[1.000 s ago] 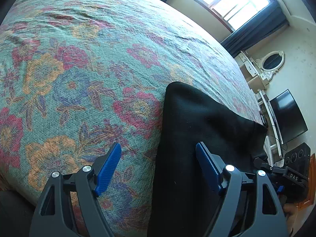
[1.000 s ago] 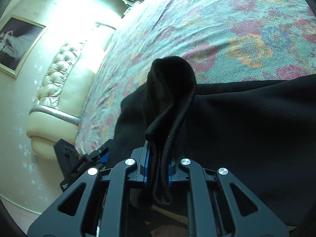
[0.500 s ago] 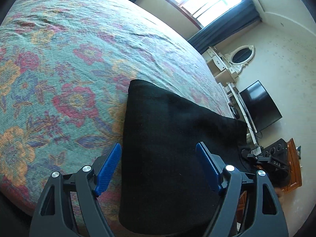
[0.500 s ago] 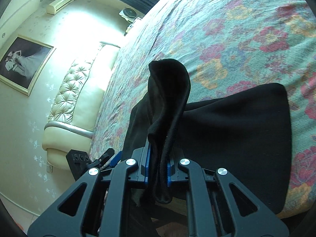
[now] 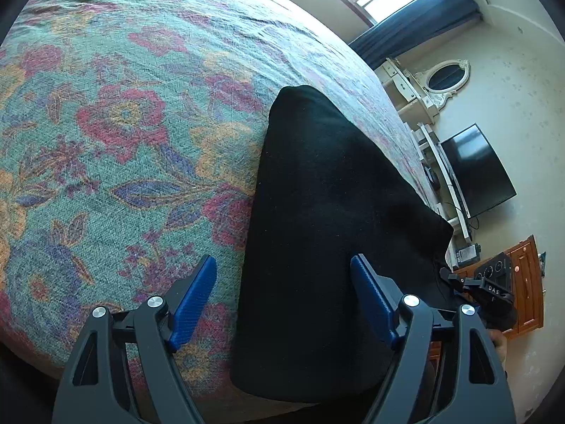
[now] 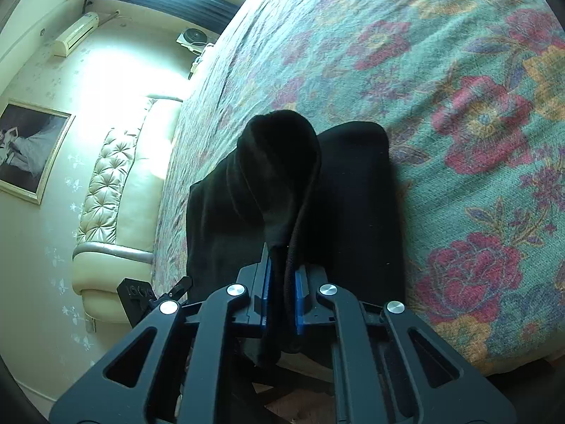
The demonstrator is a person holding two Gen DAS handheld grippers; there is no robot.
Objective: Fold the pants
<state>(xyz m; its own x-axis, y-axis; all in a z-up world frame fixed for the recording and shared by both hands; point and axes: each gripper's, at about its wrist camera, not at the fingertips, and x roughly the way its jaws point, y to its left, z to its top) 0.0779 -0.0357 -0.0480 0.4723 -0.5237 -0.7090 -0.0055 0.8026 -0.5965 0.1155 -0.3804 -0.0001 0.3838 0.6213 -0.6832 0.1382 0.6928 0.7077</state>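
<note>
The black pants [image 5: 328, 212] lie folded in a long strip on the flowered bedspread [image 5: 123, 113], their near end at the bed's front edge. My left gripper [image 5: 284, 272] is open above that near end, holding nothing. My right gripper [image 6: 281, 275] is shut on a bunched corner of the pants [image 6: 282, 162], which stands up in a hump above the flat part [image 6: 356, 194]. The right gripper [image 5: 491, 289] also shows at the right edge of the left wrist view; the left gripper [image 6: 155, 295] shows at the lower left of the right wrist view.
The bedspread [image 6: 441, 70] covers the whole bed. A tufted cream headboard [image 6: 113, 176] is to the left in the right wrist view. A TV [image 5: 476, 169], white dresser [image 5: 409, 81] and wooden cabinet [image 5: 526, 282] stand beyond the bed's right side.
The pants strip has become narrower in the right wrist view as the held corner was drawn over it. The left gripper has stayed open and shifted over the strip's near end.
</note>
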